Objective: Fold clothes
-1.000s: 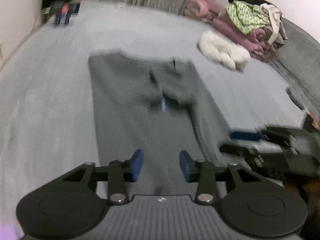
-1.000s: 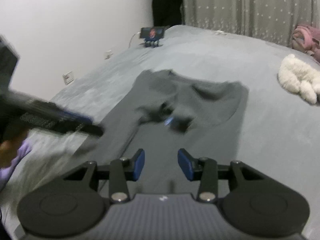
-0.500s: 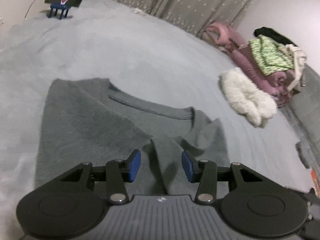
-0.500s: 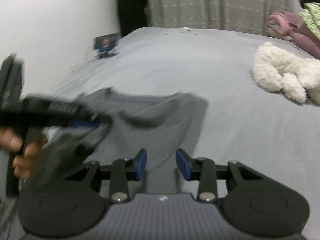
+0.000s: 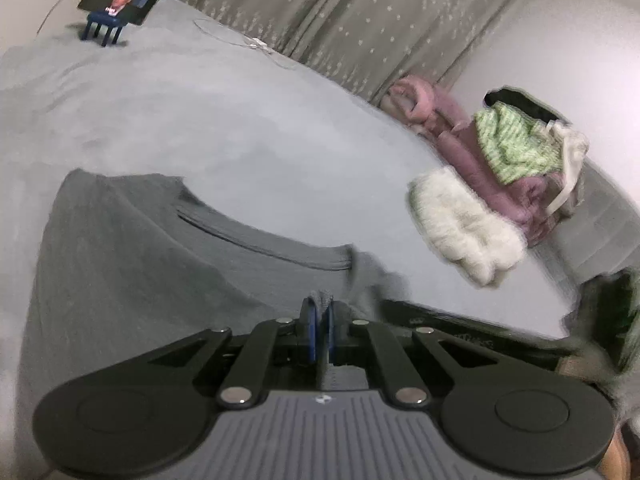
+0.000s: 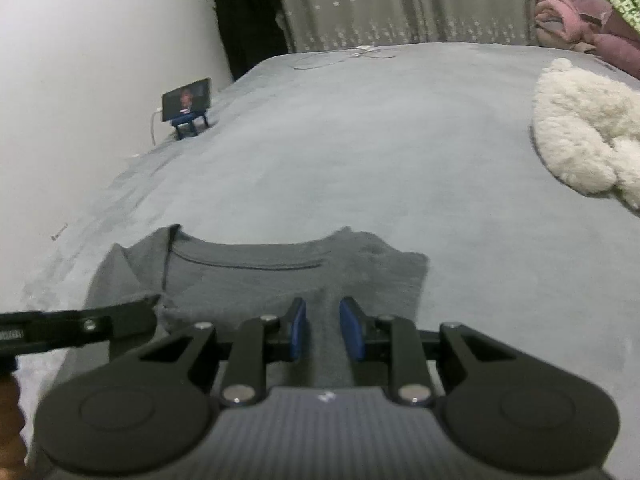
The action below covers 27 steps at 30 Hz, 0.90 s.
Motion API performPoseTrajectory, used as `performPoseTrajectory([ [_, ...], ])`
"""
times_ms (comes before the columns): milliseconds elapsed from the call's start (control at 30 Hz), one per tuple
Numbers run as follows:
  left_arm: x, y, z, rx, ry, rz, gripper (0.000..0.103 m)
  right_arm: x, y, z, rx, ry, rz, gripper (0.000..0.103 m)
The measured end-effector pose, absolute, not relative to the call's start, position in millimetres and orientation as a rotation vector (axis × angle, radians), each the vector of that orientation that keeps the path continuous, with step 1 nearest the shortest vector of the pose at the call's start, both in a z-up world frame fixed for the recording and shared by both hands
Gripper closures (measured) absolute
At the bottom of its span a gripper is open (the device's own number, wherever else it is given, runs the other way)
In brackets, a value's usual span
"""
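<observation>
Shirt (image 5: 132, 264) first: my left gripper (image 5: 319, 326) is pinched together on a small tuft of its grey cloth, just this side of the collar (image 5: 260, 246) and towards its right end, while my right gripper (image 6: 323, 330) stands apart, its blue pads (image 6: 298, 330) straddling a ridge of cloth on the near side of the collar without clamping it. I judge this to be the start of a fold, one side gripped and the other not yet. Next I should close the right pads on that ridge, then lift both grips together and carry the cloth evenly so the fold lands straight. The shirt lies flat on the grey bed (image 6: 360, 140), collar away from me. Beyond the collar and to its right sits a white fluffy thing (image 5: 464, 232), with a heap of clothes (image 5: 516, 152) past it; far beyond the collar to its left a phone (image 6: 186, 100) stands on a blue stand. Half a second ago my left pads were apart over the shirt; now they are clamped. My right pads have narrowed and moved in closer to the collar.
</observation>
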<state>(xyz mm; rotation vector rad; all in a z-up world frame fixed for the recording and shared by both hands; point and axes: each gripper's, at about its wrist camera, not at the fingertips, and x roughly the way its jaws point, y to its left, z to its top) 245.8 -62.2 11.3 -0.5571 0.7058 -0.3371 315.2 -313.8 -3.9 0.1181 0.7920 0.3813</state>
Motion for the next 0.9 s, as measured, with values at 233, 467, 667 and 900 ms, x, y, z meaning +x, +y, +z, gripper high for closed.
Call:
performPoseTrajectory([
  [233, 242.9, -46.0, 2.2, -0.638, 0.743, -0.204, 0.099, 320.9, -288.4, -22.5, 0.013, 0.830, 0.334, 0.082],
  [467, 243.0, -36.2, -22.7, -0.663, 0.803, -0.150, 0.099, 291.5, -317.4, -7.5, 0.212, 0.814, 0.350, 0.078],
  [667, 243.4, -42.2, -28.8, -0.605, 0.800, -0.142, 0.099, 233.1, -294.5, 1.4, 0.106, 0.857, 0.424, 0.078],
  [900, 238.3, -37.6, -23.2, -0.608, 0.814, -0.150, 0.099, 201.4, -258.3, 6.4, -0.063, 0.852, 0.427, 0.078],
])
